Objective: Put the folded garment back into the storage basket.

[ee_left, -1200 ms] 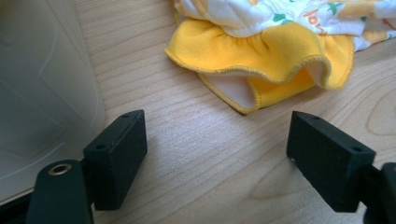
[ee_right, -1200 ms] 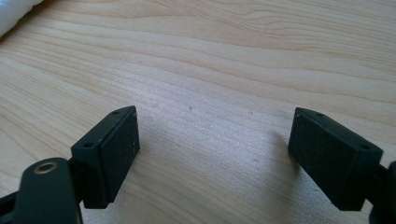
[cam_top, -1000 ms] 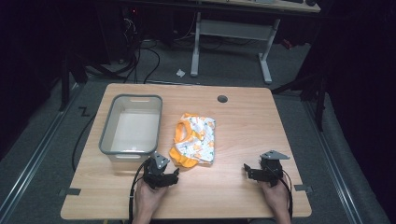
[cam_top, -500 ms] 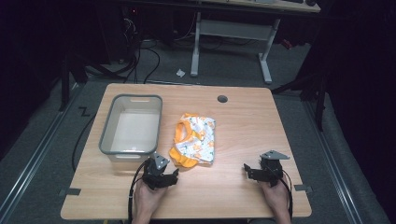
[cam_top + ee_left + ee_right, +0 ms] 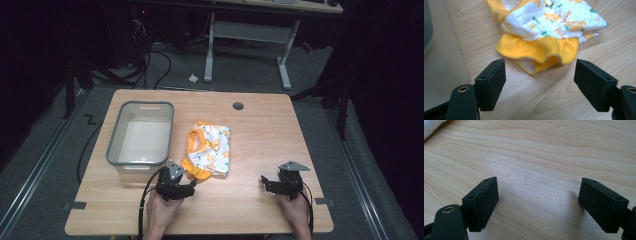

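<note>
A small baby garment (image 5: 210, 150), white with an orange flower print and orange ruffled trim, lies crumpled at the table's middle. My left gripper (image 5: 189, 187) rests on the wood just in front of its orange hem. In the left gripper view the jaws (image 5: 540, 82) stand wide, the garment (image 5: 549, 22) a short way beyond them and not touched. These jaws have just been closing a little, with nothing between them. My right gripper (image 5: 267, 183) sits at the front right, open (image 5: 539, 202) over bare wood.
A grey plastic bin (image 5: 115, 145) with a pale inside stands left of the garment, close to the left gripper; its edge (image 5: 427, 27) is at the left of the left gripper view. A round cable hole (image 5: 238, 106) is near the table's far edge.
</note>
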